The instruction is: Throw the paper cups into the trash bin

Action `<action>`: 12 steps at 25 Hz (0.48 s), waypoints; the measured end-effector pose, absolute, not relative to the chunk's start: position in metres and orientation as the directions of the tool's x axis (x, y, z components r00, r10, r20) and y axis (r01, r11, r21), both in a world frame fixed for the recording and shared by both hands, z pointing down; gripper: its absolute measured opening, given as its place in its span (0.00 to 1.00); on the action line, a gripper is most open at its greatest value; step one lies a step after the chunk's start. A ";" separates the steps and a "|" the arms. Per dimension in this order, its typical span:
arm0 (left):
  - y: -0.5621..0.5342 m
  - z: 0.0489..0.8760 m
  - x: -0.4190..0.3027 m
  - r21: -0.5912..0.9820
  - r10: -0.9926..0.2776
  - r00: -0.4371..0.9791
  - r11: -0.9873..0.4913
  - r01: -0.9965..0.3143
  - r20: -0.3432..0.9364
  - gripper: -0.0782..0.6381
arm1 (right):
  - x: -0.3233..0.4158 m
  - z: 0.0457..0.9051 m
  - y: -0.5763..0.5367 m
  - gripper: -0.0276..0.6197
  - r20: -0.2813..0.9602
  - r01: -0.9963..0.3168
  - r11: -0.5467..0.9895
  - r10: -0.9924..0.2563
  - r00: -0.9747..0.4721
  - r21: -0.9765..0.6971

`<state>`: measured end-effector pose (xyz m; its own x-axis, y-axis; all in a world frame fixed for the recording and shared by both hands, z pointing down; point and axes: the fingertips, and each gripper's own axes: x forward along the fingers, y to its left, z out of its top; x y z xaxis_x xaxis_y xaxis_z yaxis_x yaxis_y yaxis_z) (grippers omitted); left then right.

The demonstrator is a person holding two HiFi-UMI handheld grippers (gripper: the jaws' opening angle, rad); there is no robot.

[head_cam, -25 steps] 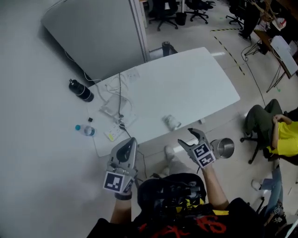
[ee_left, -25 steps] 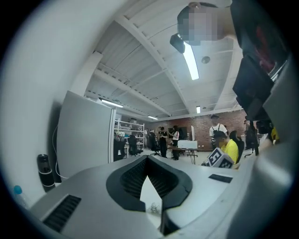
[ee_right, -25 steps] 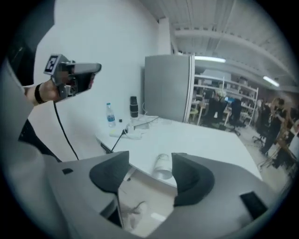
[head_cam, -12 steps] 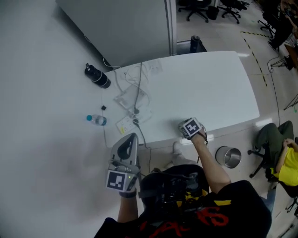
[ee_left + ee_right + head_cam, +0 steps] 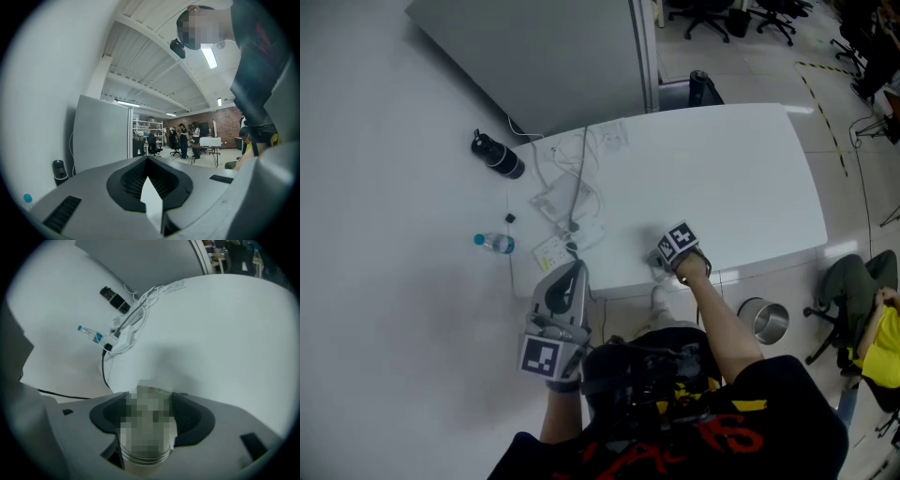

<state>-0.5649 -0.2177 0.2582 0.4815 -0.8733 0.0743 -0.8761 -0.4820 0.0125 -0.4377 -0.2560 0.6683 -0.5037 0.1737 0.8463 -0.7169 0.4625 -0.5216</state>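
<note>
A: Cup?
B: Paper cup (image 5: 146, 427) lying at the table's (image 5: 722, 169) near edge, lower centre of head view. Right gripper (image 5: 150, 401) straddles it; jaws have just been opening and don't look clamped yet.
A: Left?
B: Left gripper (image 5: 149, 164) pinched together, empty.
A: Progress?
B: Early, I judge. Grab, carry and drop into trash bin (image 5: 766, 319), lower right, all remain.

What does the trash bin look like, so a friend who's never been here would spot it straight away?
Start at the big white table and follow its near edge toward the person's right. Just past that edge, on the floor, stands the trash bin. It is a small round can of shiny metal with an open top, unlike the dark chair beside it.
</note>
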 end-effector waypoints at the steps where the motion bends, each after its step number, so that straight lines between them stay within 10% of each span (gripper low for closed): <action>1: -0.219 0.257 -0.561 0.011 -0.873 0.483 -0.483 -0.875 0.073 0.11 | -0.441 0.665 -0.255 0.50 0.829 -0.699 0.464 0.168 -0.534 -0.544; 12: -0.244 0.259 -0.486 -0.010 -0.795 0.602 -0.604 -0.797 0.082 0.11 | -0.386 0.520 -0.283 0.50 0.541 -0.607 0.500 -0.289 -0.789 -0.618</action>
